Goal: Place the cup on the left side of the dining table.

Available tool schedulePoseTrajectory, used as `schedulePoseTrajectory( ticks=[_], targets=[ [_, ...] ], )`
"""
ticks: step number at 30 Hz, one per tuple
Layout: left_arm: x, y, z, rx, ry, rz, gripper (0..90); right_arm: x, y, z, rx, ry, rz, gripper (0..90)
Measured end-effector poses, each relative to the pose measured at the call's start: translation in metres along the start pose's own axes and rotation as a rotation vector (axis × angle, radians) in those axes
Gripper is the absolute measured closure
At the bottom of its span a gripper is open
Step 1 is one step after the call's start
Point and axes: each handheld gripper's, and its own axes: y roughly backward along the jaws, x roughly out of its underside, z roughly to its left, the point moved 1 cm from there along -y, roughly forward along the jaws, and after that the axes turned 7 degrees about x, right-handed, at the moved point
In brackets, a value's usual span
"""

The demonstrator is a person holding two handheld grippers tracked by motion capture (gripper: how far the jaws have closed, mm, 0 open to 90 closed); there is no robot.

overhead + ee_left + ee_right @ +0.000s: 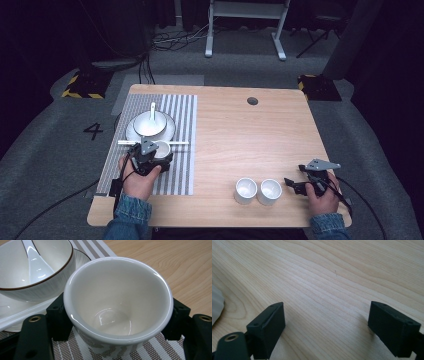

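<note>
My left gripper: jaws clamped on a white cup over the striped mat, just near of the bowl, spoon and plate. My right gripper: jaws wide, empty, over bare surface. Two white cups: near edge, just left of it.

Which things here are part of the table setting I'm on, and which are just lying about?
In the job, likely:
- cup held in the left tongs
- two cups by the right tongs, which are open
- bowl with spoon on a plate
- striped mat

Lying about:
- floor cables
- white stand
</note>
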Motion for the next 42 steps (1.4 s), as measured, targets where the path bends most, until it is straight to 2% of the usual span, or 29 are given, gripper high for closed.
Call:
schedulePoseTrajectory(
  ticks=[1,4,7,11,19,24,33,38,42],
  targets=[
    [0.001,-0.002,0.001,0.010,-0.005,0.000,26.3,0.000,0.000,0.000,0.000,0.000,0.000,14.3],
    [0.005,-0.008,0.004,0.034,0.013,-0.007,26.3,0.000,0.000,0.000,0.000,0.000,0.000,14.3],
    [0.009,-0.014,0.007,0.022,0.007,0.016,26.3,0.000,0.000,0.000,0.000,0.000,0.000,14.3],
    [0.011,-0.018,0.008,0.024,0.009,0.016,26.3,0.000,0.000,0.000,0.000,0.000,0.000,14.3],
    [0.011,-0.028,0.005,0.040,-0.037,0.023,26.3,0.000,0.000,0.000,0.000,0.000,0.000,14.3],
    [0.011,-0.030,0.005,0.042,-0.045,0.020,26.2,0.000,0.000,0.000,0.000,0.000,0.000,14.3],
    [0.011,-0.031,0.005,0.039,-0.034,0.014,26.1,0.000,0.000,0.000,0.000,0.001,0.000,14.3],
    [0.011,-0.031,0.005,0.028,-0.024,0.013,25.5,0.000,0.000,0.000,0.001,0.000,0.000,14.3],
    [0.010,-0.030,0.002,0.011,-0.038,0.000,24.6,0.000,0.000,0.000,0.000,0.000,0.000,14.3]
  ],
)
